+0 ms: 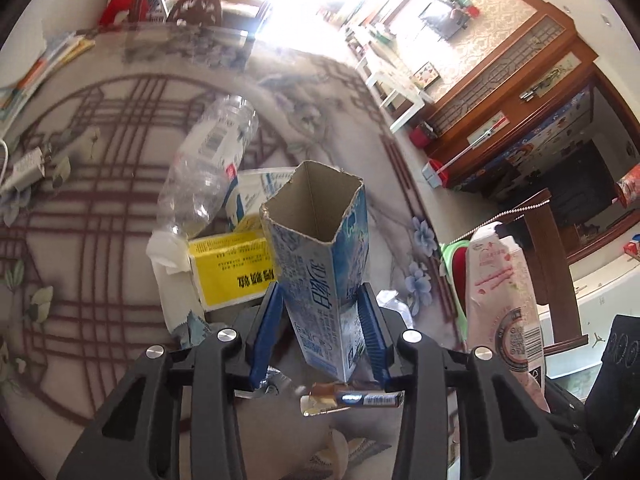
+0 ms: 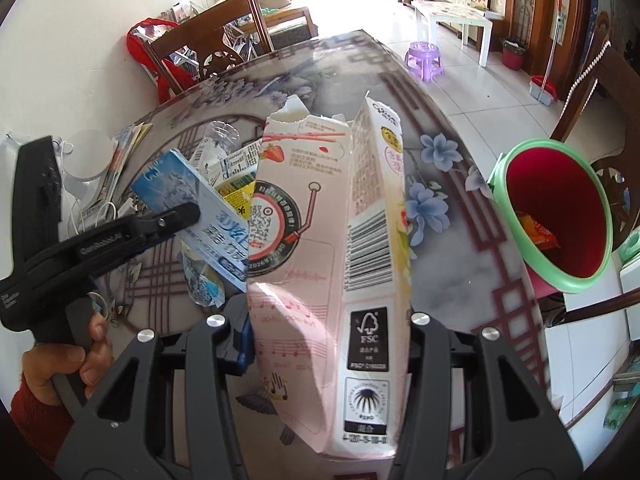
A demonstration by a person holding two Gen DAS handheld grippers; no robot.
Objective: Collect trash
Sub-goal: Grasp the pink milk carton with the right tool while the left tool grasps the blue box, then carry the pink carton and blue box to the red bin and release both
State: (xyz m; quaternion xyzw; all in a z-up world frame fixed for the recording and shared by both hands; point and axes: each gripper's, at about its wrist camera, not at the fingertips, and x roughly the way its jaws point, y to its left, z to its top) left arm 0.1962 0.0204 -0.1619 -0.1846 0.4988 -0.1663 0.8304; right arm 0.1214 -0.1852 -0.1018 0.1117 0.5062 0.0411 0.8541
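Observation:
My left gripper (image 1: 320,316) is shut on a blue carton (image 1: 320,256) with its torn top open, held above the table. My right gripper (image 2: 328,340) is shut on a tall pink carton (image 2: 320,248), also lifted; that pink carton (image 1: 504,300) shows at the right of the left wrist view. The left gripper with its blue carton (image 2: 192,208) appears at the left of the right wrist view. On the table lie a clear plastic bottle (image 1: 208,168), a yellow box (image 1: 232,268), crumpled tissue (image 1: 168,256) and a foil wrapper (image 1: 352,400). A red bin with a green rim (image 2: 556,216) stands off the table's right edge.
The patterned table (image 2: 460,240) carries papers and a cable at its far left (image 2: 120,152). Wooden chairs (image 2: 216,36) stand at the far side and at the right. A purple stool (image 2: 424,58) and a white low table (image 2: 452,16) stand on the tiled floor. A hand (image 2: 64,360) grips the left handle.

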